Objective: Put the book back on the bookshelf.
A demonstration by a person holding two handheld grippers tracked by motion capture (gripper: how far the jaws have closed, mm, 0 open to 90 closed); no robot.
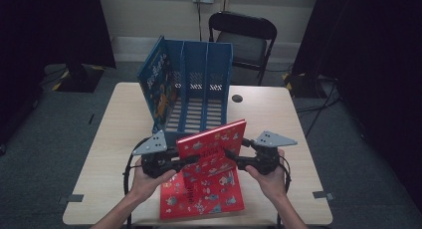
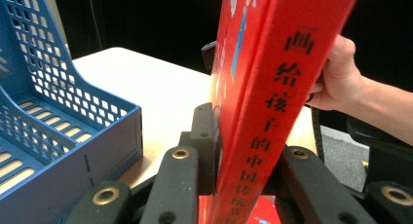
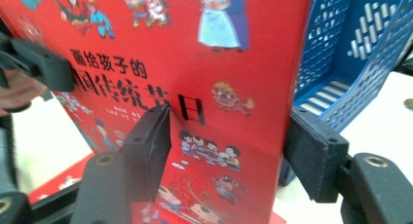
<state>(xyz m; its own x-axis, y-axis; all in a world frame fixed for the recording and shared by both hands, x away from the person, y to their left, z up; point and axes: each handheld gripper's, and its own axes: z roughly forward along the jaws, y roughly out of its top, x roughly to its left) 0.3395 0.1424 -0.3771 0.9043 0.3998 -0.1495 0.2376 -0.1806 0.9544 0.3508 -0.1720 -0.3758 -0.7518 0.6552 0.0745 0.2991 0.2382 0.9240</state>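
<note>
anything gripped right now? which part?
The left gripper is shut on the spine edge of the raised red picture book. The right gripper straddles its opposite edge, pads apart.

A red picture book (image 1: 213,147) with cartoon figures and black Chinese lettering on its cover is held tilted above the worktop, just in front of a blue file rack (image 1: 196,87). Its spine (image 2: 270,102) carries black characters. A second red book (image 1: 201,195) is laid flat beneath it, near the worktop's front edge.
</note>
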